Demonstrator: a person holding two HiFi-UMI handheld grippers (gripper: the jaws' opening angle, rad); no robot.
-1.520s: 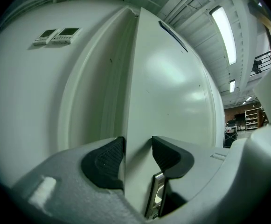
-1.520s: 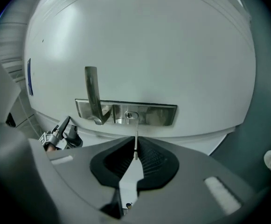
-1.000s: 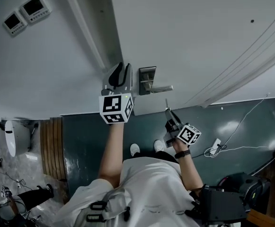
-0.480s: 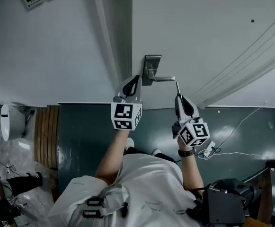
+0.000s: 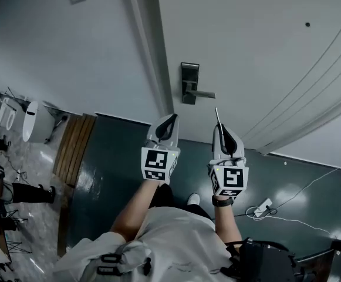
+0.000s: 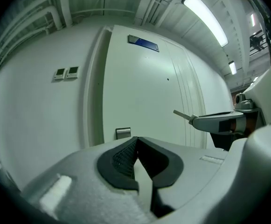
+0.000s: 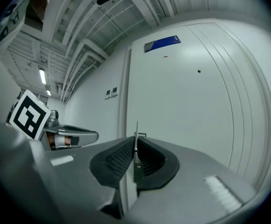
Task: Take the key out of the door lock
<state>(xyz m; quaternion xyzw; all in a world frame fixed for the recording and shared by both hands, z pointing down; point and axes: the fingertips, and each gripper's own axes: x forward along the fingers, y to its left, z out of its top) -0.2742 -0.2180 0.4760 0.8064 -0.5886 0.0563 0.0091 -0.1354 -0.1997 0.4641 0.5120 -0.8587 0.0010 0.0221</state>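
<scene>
Right gripper view: right tongs pinch the key, seemingly clear of the lock; hold firm. Left tongs closed, empty.

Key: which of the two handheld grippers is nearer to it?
Right. The right gripper is shut on the key, whose blade sticks out toward the door. The left gripper is alongside to its left, apart from it, shut and empty.
</scene>
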